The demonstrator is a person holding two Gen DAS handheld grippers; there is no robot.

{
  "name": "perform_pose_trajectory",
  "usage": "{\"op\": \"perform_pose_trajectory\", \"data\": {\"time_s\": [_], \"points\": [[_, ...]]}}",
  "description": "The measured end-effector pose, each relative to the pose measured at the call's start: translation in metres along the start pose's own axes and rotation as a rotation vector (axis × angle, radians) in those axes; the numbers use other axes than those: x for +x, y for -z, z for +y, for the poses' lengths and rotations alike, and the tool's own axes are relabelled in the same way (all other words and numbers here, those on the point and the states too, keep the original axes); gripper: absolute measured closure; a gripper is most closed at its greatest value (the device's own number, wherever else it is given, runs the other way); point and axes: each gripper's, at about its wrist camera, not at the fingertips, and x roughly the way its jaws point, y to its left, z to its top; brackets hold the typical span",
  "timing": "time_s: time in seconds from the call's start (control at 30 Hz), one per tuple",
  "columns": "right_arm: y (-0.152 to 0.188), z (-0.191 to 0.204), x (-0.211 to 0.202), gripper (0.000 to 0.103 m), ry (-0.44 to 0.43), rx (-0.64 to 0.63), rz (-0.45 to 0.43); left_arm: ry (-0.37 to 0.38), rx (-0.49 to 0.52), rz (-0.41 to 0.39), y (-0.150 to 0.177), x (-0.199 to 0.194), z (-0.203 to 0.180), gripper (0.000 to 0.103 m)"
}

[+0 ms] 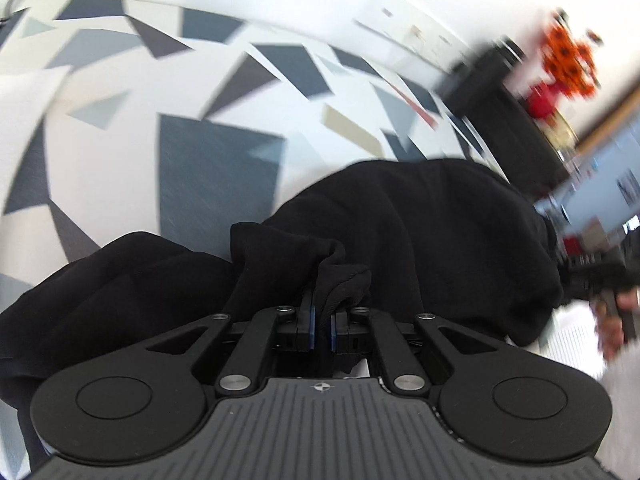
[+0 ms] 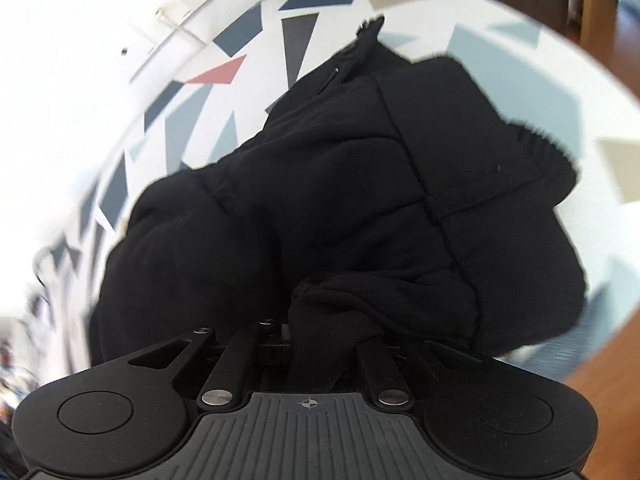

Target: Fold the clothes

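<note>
The left hand-held gripper (image 1: 322, 320) is clamped on a bunched fold of the black garment (image 1: 420, 232), its blue-edged fingers (image 1: 310, 322) nearly together with cloth squeezed between them. The garment spreads beyond the fingers as a rumpled heap, one part sagging toward the lower left and a bigger mound rising to the right. It lies over a white cloth (image 1: 120, 128) printed with grey, dark blue and tan angular patches.

At the right edge of the left wrist view a person's hand (image 1: 618, 320) grips the other tool, blurred. Further back sit a red pot (image 1: 544, 98) with orange flowers (image 1: 570, 60), both smeared.

In the right wrist view the right hand-held gripper (image 2: 332, 340) is buried in a twisted wad of the same garment (image 2: 320, 184); the cloth hides its fingers, though the wad is plainly pinched there. Seams cross the fabric, a ribbed cuff (image 2: 540, 144) sticks out at the upper right, and a zipper end (image 2: 366, 26) points to the top. The patterned cloth (image 2: 500, 40) shows around it, and brown wood (image 2: 616, 48) lies past its right edge.
</note>
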Motion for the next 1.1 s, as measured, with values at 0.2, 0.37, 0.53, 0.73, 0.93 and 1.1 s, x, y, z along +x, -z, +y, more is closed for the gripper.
{"op": "perform_pose_trajectory", "data": {"time_s": [0.2,0.37,0.53,0.73,0.93,1.1], "points": [[-0.029,0.052,0.051,0.097,-0.048,-0.095,-0.05,-0.118,0.039,-0.048,-0.04,0.009,0.012,0.095],[-0.057,0.113,0.102,0.098,-0.123,-0.156,-0.083,-0.235,-0.033,-0.102,-0.093,0.021,0.042,0.095],[-0.08,0.184,0.15,0.098,-0.157,-0.212,-0.099,-0.461,0.108,-0.124,-0.141,0.028,0.04,0.095],[-0.113,0.215,0.1,0.098,-0.302,-0.161,-0.229,-0.433,-0.014,-0.33,-0.174,-0.045,0.038,0.096],[-0.135,0.2,-0.028,0.098,-0.479,-0.13,-0.489,-0.316,-0.036,-0.589,-0.184,-0.163,0.027,0.097],[-0.111,0.145,-0.138,0.098,-0.575,-0.107,-0.74,-0.138,0.021,-0.707,-0.161,-0.226,0.006,0.097]]}}
